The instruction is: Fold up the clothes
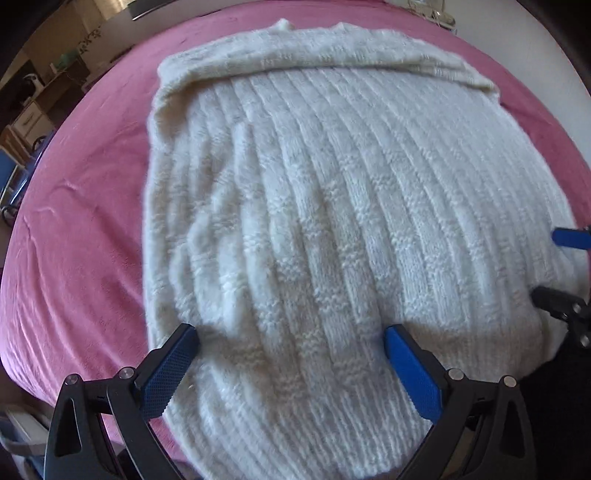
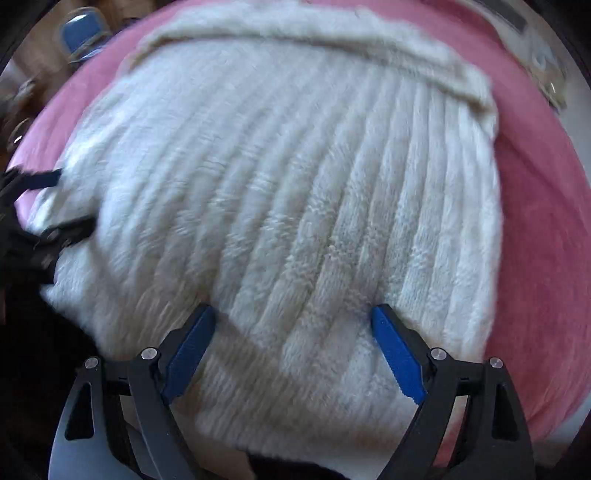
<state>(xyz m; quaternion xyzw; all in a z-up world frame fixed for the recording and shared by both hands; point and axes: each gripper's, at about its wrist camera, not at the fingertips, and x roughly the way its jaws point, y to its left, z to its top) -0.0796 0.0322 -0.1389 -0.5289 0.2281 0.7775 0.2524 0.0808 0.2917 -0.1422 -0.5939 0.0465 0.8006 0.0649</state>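
A white ribbed knit sweater [image 1: 314, 206] lies spread flat on a pink bed cover [image 1: 74, 229], with a folded band along its far edge [image 1: 314, 55]. My left gripper [image 1: 291, 339] hangs over the sweater's near left part, its blue-padded jaws wide apart and holding nothing. In the right wrist view the same sweater [image 2: 280, 192] fills the picture. My right gripper [image 2: 293, 317] stands open above its near right part with only fabric lying below. Each gripper shows at the edge of the other's view: the right gripper [image 1: 561, 266], the left gripper [image 2: 55, 206].
The pink cover [image 2: 539, 240] runs beyond the sweater on both sides. Furniture and shelves [image 1: 33, 107] stand past the bed's left edge, a blue chair [image 2: 83, 31] at the far left, and small items [image 2: 543, 62] lie by the far right corner.
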